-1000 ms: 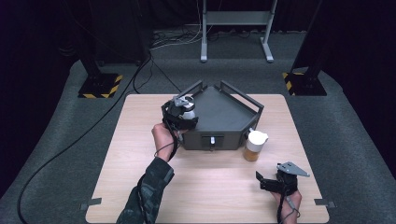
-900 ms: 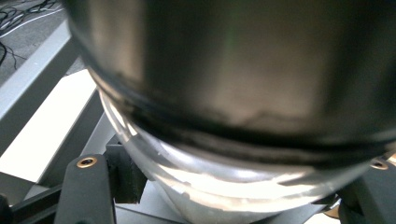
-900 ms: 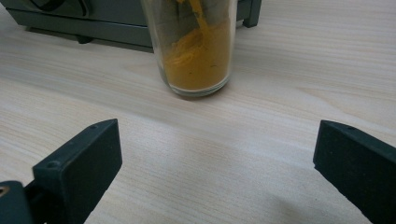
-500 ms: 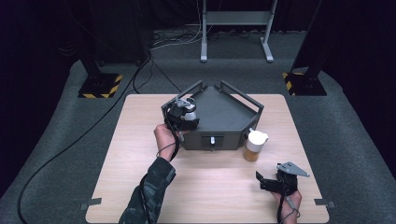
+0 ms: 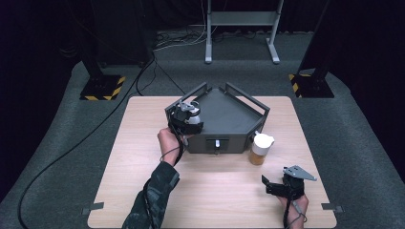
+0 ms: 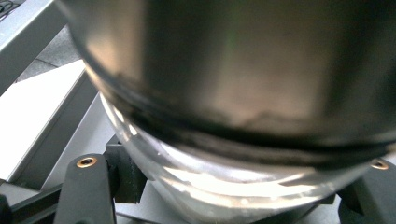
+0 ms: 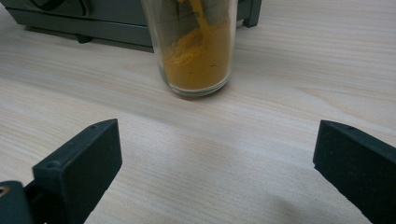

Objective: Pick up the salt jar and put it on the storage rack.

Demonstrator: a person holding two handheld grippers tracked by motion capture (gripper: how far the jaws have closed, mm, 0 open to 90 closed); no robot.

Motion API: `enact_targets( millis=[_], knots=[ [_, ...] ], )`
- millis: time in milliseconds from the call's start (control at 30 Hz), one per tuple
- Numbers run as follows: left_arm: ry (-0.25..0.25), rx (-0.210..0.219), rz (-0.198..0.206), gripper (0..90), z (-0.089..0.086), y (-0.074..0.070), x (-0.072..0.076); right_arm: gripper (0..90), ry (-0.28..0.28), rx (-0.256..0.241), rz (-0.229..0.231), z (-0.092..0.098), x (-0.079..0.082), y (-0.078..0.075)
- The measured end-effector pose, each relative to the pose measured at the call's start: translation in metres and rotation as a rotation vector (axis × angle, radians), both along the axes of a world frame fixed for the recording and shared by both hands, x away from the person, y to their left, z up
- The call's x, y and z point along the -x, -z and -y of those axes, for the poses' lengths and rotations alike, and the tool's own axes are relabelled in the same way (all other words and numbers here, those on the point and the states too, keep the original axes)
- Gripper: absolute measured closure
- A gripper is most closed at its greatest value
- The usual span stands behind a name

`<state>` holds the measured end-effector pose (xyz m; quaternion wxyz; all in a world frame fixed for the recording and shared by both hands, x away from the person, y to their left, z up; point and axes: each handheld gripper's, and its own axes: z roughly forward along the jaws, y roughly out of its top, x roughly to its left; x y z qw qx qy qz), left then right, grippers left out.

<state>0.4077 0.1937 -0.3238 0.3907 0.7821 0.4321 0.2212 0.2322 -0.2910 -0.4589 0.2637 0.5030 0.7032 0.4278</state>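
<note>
My left gripper (image 5: 190,118) hangs over the left corner of a dark grey tray (image 5: 229,112) and is shut on a small jar (image 5: 193,116). In the left gripper view that jar (image 6: 233,93) looms very close, with a metallic upper part and clear glass below, and a black jaw stands on each side of it. A glass jar of orange powder (image 5: 261,150) with a white lid stands on the table by the tray's front right corner. My right gripper (image 5: 268,184) rests open near the table's front right. The powder jar (image 7: 196,51) stands ahead of my right gripper (image 7: 215,158), apart from its jaws.
The tray has raised rails (image 5: 248,99) and a front panel (image 5: 217,143) with a small latch. The wooden table (image 5: 133,157) stands on grey carpet. Stand legs, cables and striped floor plates lie beyond the table's far edge.
My left gripper with its jar has edged slightly toward the near side over the tray's corner. The right gripper has not moved.
</note>
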Motion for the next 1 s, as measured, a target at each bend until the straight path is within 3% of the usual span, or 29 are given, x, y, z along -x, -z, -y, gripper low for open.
enact_targets(
  millis=[467,733,900,1000],
  knots=[
    [-0.003,-0.001,0.002,31.4,0.001,0.0,0.001,0.2,0.0,0.0,0.0,0.0,0.0,0.0],
    [-0.009,-0.007,0.011,17.0,0.004,-0.006,0.007,0.2,-0.001,-0.001,0.0,0.0,0.0,0.0],
    [-0.015,-0.024,0.034,2.8,0.006,-0.009,0.015,0.1,-0.001,-0.003,0.0,0.001,0.0,0.0],
    [-0.019,-0.032,0.04,0.3,0.005,-0.012,0.023,0.1,-0.001,-0.003,0.001,0.001,0.0,0.0]
  ],
)
